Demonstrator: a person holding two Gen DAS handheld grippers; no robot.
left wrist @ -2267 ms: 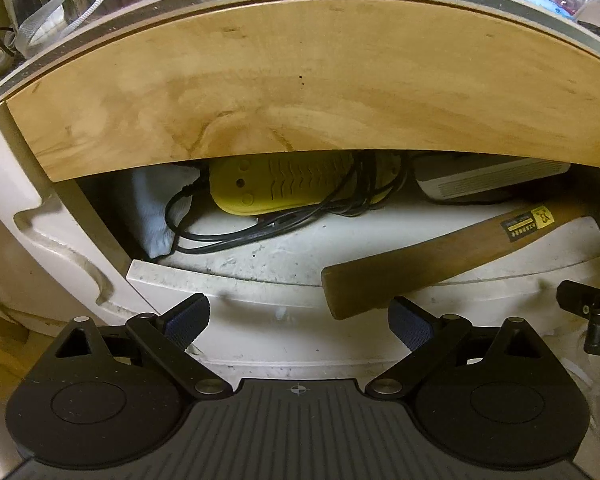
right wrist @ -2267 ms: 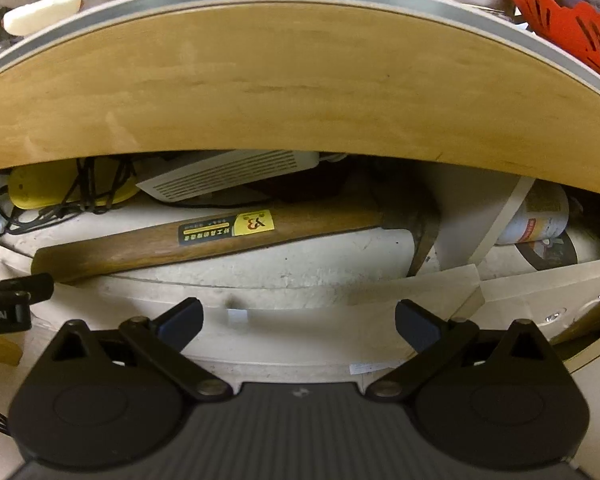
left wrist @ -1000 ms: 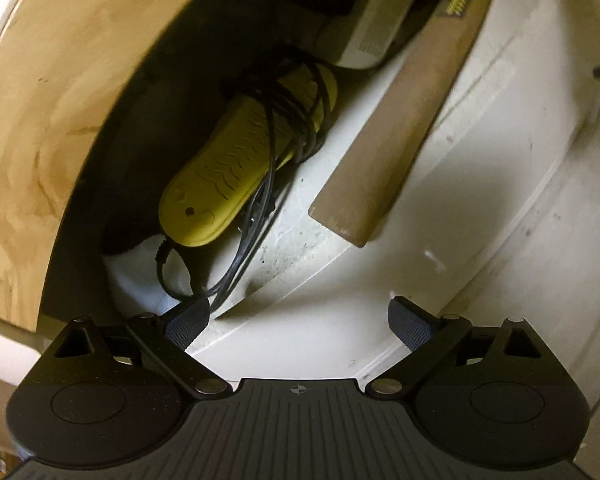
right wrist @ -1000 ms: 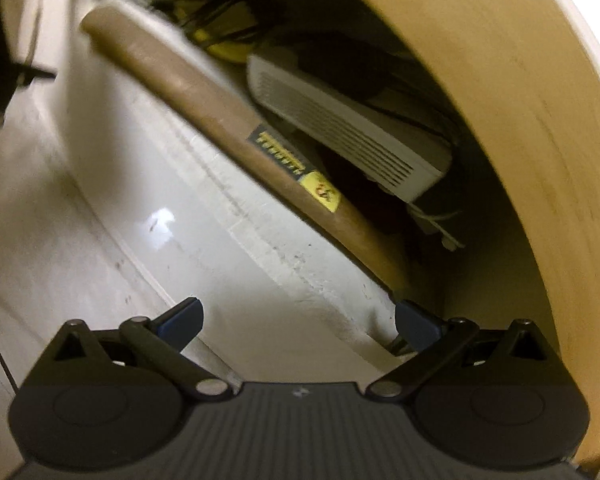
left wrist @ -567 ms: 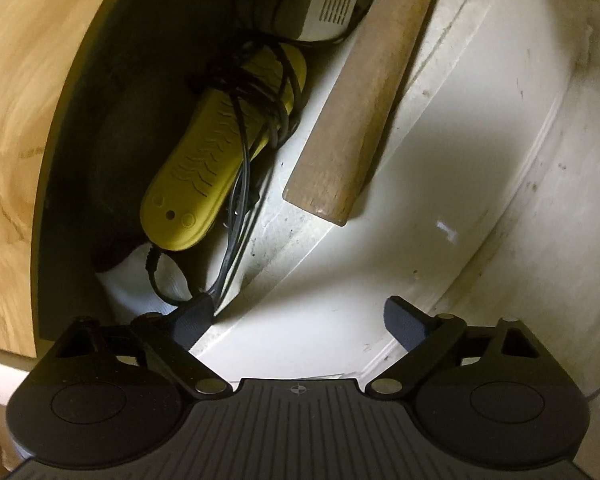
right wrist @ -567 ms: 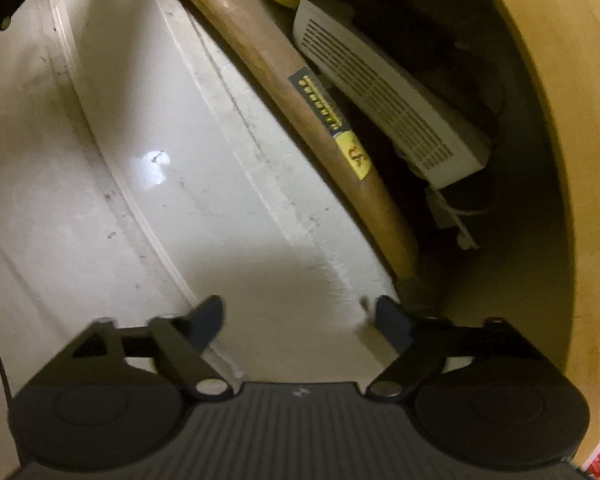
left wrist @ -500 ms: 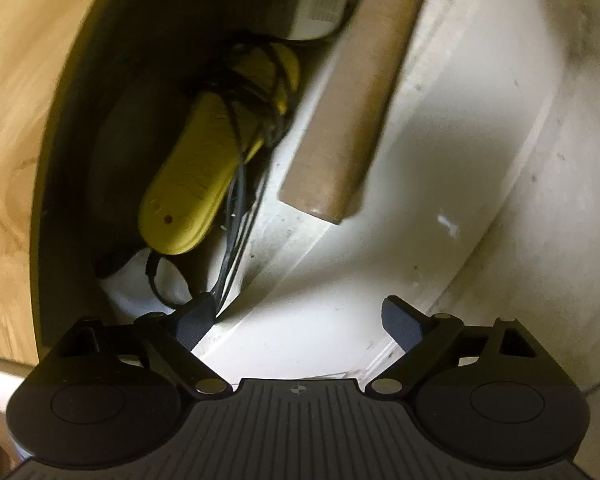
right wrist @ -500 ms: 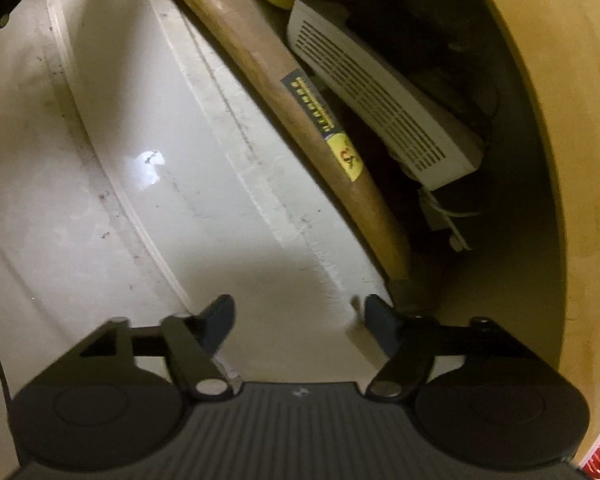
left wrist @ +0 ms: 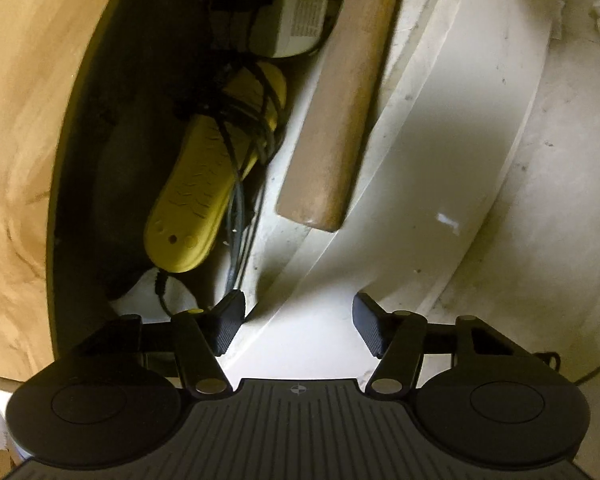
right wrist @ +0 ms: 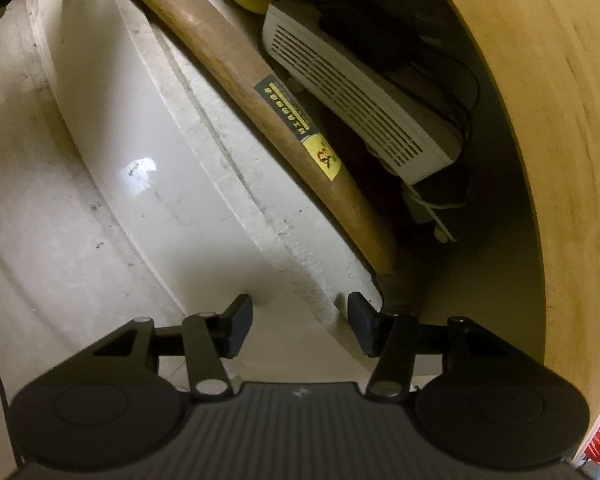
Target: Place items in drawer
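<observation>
Lying aslant, wooden-handled hammer

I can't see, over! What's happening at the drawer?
Left hand-held gripper open, right hand-held gripper open, both empty. Hammer in drawer. Nothing blocking.

The white drawer stands open beneath a wooden tabletop, and 4 things lie on its scuffed floor. A hammer lies nearest the front wall, parallel to it, its label facing up. Just behind its handle end sits a yellow device wrapped in a black cord. A white vented box lies behind the hammer's middle. A white cloth fills the corner by the yellow device.
</observation>
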